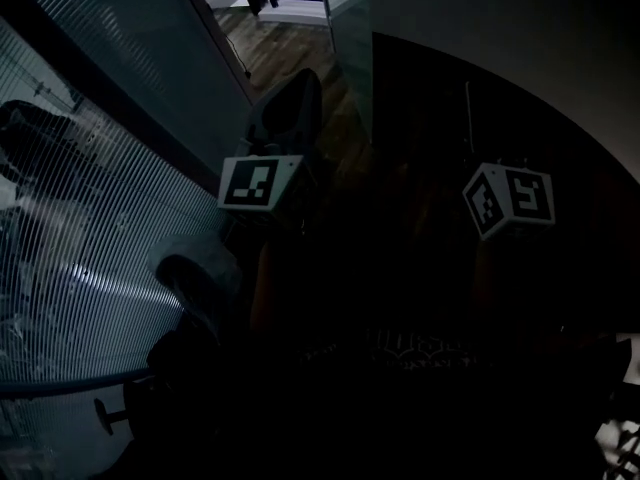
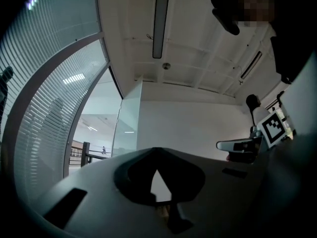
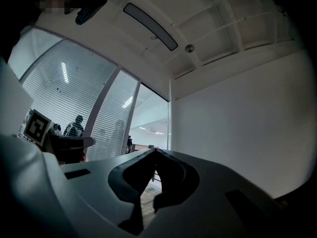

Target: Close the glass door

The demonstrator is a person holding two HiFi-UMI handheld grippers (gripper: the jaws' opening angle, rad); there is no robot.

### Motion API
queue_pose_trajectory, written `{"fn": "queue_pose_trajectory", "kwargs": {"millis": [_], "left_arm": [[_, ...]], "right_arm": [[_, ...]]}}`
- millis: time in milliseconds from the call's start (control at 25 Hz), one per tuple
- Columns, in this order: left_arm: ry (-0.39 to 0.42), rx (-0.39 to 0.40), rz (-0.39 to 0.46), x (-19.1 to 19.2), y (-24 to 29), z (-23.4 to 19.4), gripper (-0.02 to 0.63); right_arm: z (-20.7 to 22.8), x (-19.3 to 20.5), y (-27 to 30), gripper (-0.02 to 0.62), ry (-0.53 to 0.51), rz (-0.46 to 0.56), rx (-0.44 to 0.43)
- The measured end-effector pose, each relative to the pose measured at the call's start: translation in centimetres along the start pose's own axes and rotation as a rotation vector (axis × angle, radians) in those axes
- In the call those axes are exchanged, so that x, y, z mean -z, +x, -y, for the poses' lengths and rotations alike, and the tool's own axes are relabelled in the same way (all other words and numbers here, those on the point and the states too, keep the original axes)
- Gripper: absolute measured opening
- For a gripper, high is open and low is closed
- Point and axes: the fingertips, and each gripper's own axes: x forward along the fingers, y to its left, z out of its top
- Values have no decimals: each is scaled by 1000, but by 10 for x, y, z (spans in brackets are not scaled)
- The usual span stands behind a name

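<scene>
The glass door (image 2: 127,128) stands ajar ahead, its free edge next to a plain white wall (image 2: 198,123). The right gripper view has the same door edge (image 3: 170,118) beside the lit doorway. My left gripper (image 2: 157,151) points toward that doorway, tips together and nothing between them. Its marker cube (image 1: 258,183) shows in the dark head view. My right gripper (image 3: 156,151) is shut and empty too, level with the left one, and its cube (image 1: 510,198) sits at the right. Neither gripper touches the door.
A striped glass wall (image 1: 90,238) curves along the left. Beyond the doorway lie a wooden floor (image 1: 290,48) and a railing (image 2: 86,152). A person (image 3: 75,125) is behind the striped glass. The white wall (image 3: 237,133) closes off the right side.
</scene>
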Motion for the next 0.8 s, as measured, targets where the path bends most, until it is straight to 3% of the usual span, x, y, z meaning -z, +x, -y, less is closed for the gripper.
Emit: {"fn": "queue_pose_trajectory", "kwargs": {"millis": [560, 800], "left_arm": [[37, -37, -12, 22, 87, -9, -5], [24, -44, -24, 29, 97, -28, -5]], "right_arm": [[55, 28, 79, 3, 37, 6, -57], [51, 37, 100, 2, 39, -13, -63]]}}
